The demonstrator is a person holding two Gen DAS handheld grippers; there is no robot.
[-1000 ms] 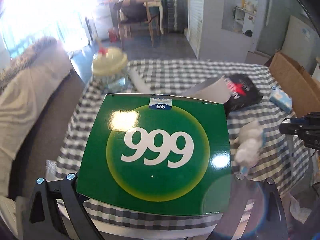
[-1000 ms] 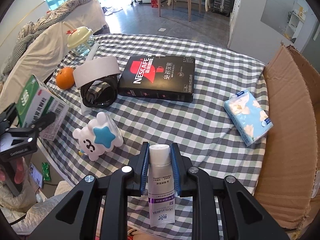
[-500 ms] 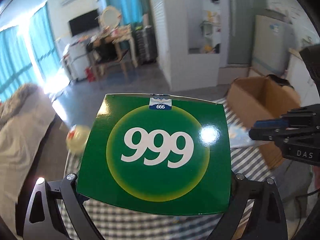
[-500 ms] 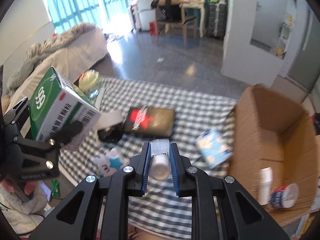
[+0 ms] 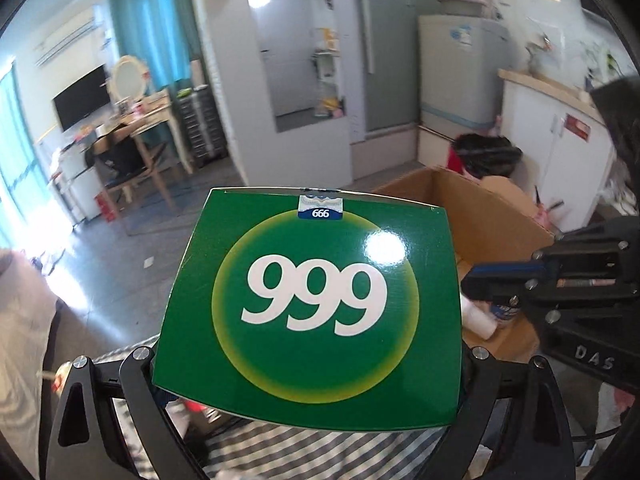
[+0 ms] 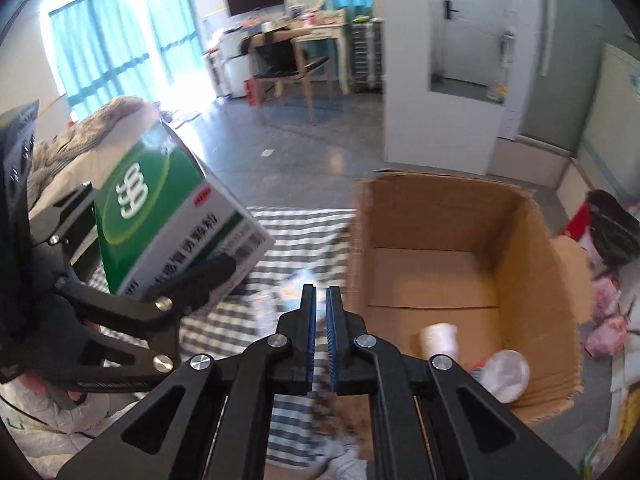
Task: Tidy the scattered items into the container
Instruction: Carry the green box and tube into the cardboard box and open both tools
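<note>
My left gripper (image 5: 308,364) is shut on a green "999" medicine box (image 5: 316,300) and holds it in the air; the box also shows in the right wrist view (image 6: 168,224). My right gripper (image 6: 321,300) is shut and empty, beside the open cardboard box (image 6: 520,248). A white tube (image 6: 438,338) lies inside that box next to a round white container (image 6: 506,374). The cardboard box also shows in the left wrist view (image 5: 480,216), with the right gripper (image 5: 496,280) over it.
A checked tablecloth (image 6: 288,232) covers the table left of the cardboard box. A blurred tissue pack (image 6: 298,280) lies near the box. A bed (image 6: 80,136) is at the left. A desk and chair (image 6: 296,64) stand far back.
My right gripper no longer holds the white tube; the tube now lies in the cardboard box and the jaws have closed. Both grippers have swung right toward the box, the left still carrying the green box.
</note>
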